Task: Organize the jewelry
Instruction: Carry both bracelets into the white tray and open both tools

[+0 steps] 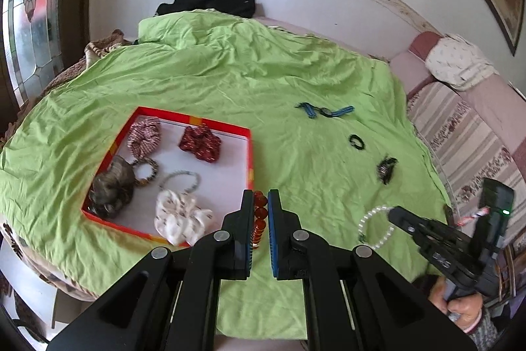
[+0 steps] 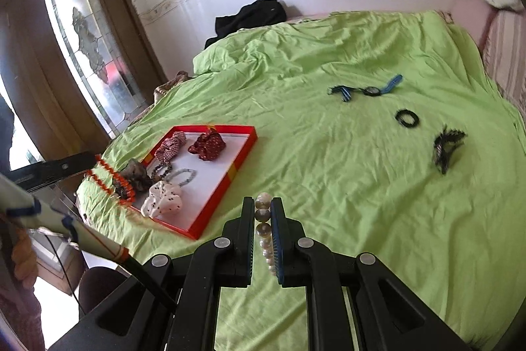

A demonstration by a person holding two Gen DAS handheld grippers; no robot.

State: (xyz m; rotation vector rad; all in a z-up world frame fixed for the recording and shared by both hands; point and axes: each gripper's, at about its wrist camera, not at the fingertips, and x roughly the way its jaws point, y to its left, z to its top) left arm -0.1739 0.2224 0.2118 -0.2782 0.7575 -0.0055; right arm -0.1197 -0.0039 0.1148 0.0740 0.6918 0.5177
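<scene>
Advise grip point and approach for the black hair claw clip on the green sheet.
The black hair claw clip lies on its side on the green sheet, teeth splayed. Likely best from straight above, fingers closing across its narrow spine, not the teeth, which could snag or slip. Both hand-held grippers are full: left holds amber beads, right a pearl bracelet.

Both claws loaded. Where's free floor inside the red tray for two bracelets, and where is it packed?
Free: white floor of the red tray along its right wall, between the dark red scrunchie and the white scrunchie. Packed: left side, with the striped scrunchie, grey hairpiece and two beaded bracelets. Left claw holds amber beads; right claw holds pearls.
</scene>
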